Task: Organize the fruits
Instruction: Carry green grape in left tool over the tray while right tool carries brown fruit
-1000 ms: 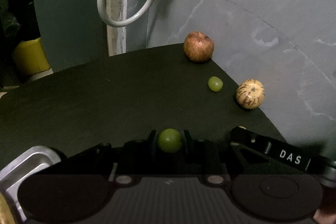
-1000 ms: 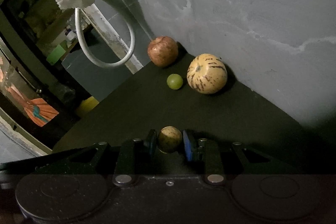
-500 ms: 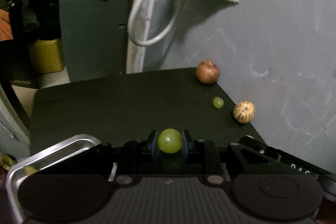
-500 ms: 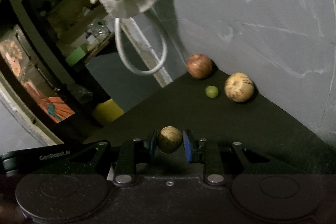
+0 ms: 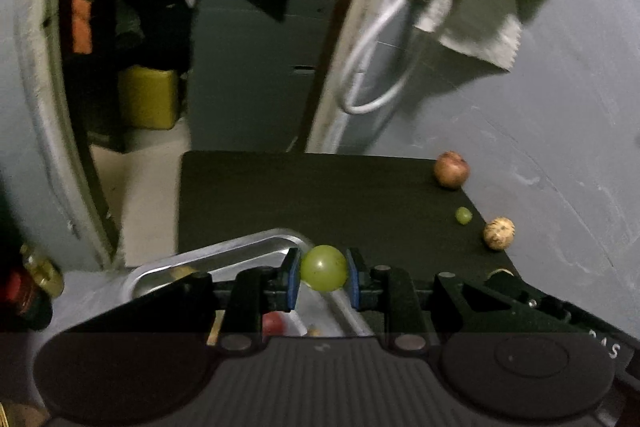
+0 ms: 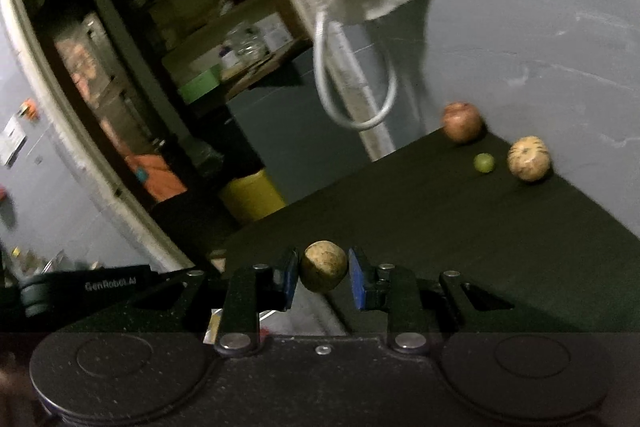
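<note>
We see the black table, the metal tray at its near edge; our left gripper pinches a round green fruit above the tray's rim; our right gripper pinches a round tan fruit; neither shows a long axis.

On the table, an apple, a grape and a melon sit at right along the wall, a tray lower left.
</note>
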### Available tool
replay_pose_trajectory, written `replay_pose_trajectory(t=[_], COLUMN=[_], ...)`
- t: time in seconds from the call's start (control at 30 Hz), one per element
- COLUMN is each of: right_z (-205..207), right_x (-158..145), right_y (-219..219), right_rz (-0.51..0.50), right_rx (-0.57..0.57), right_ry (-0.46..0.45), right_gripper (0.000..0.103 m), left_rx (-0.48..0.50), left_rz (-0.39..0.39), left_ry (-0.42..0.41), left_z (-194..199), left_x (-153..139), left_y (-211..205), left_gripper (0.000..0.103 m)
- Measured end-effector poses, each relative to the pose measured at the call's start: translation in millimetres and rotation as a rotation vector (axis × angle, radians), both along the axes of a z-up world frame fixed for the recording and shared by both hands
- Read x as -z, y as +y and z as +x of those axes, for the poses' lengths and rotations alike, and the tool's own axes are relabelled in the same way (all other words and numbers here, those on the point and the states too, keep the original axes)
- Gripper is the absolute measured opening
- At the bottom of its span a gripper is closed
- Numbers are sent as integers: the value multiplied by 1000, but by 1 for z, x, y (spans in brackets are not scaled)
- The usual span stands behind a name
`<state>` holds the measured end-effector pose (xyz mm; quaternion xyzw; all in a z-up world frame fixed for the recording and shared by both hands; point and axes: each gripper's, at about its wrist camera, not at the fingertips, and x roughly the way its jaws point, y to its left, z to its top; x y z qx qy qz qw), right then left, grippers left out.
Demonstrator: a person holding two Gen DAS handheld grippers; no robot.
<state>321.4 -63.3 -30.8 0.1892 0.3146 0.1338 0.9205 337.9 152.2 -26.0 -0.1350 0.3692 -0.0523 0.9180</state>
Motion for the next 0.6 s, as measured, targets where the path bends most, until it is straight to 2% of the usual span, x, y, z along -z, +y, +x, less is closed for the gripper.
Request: replay_pose_trajectory(t=[0.27,0.6], right_z=[-33,-69], right_x=[0,15], right_y=[31,46], right_rz=[-62,-144], right_rx=[-105,-173], right_ry=[12,61], right_gripper=[29,29], left_rx=[-61,-60], left_rz=[-29,-55], left_ry=[4,50], left_z=[-36,-79], left_x=[2,23], left_y=[39,52], left_gripper=[26,26])
